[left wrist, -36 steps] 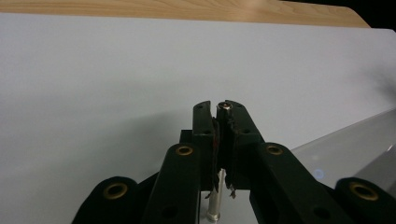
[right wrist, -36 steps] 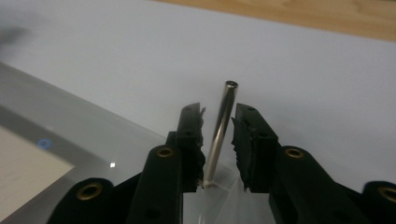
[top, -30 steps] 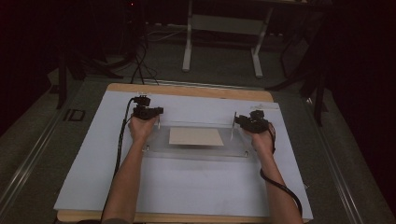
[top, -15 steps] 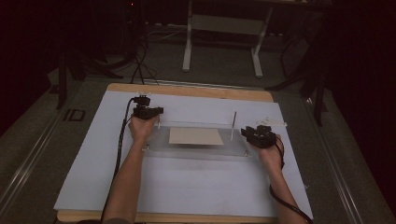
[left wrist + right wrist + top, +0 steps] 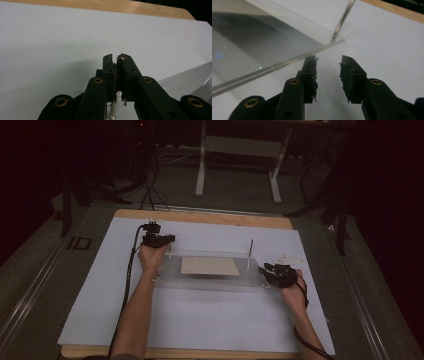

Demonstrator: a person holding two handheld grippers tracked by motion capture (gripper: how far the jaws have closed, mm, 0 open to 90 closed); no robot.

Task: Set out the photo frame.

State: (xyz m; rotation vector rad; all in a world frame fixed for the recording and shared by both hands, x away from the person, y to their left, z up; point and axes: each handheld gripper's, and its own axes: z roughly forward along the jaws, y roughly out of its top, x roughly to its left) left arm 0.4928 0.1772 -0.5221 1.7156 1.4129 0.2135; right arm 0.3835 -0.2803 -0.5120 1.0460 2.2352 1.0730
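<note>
**Now: L claw pins a post, R claw free by the clear plate**

Right now your left gripper (image 5: 169,246) sits at the plate's 10 o'clock corner, jaws clamped tight on a thin metal pin (image 5: 121,58); in the left gripper view the pin's tip pokes up between the closed pads, its shaft showing below. That grip likely steadies the corner so the plate can't slide while the other hand works.

Clear plate (image 5: 210,279) lies mid-sheet on the white cover (image 5: 200,320), a tan board (image 5: 210,266) seen through or under it, can't tell which. A second upright pin (image 5: 249,251) stands at the plate's 2 o'clock corner.

Your right gripper (image 5: 265,270) is at the plate's 4 o'clock end, near its edge, jaws parted about halfway, and they've just been opening. Nothing between the pads (image 5: 312,75); the right gripper view shows bare sheet in the gap, plate edge (image 5: 287,62) just beside the one jaw, and the pin (image 5: 342,20) ahead at 12 o'clock. My read: R hand has let go of that side, and is lined up to come in on the corner or the pin.
</note>
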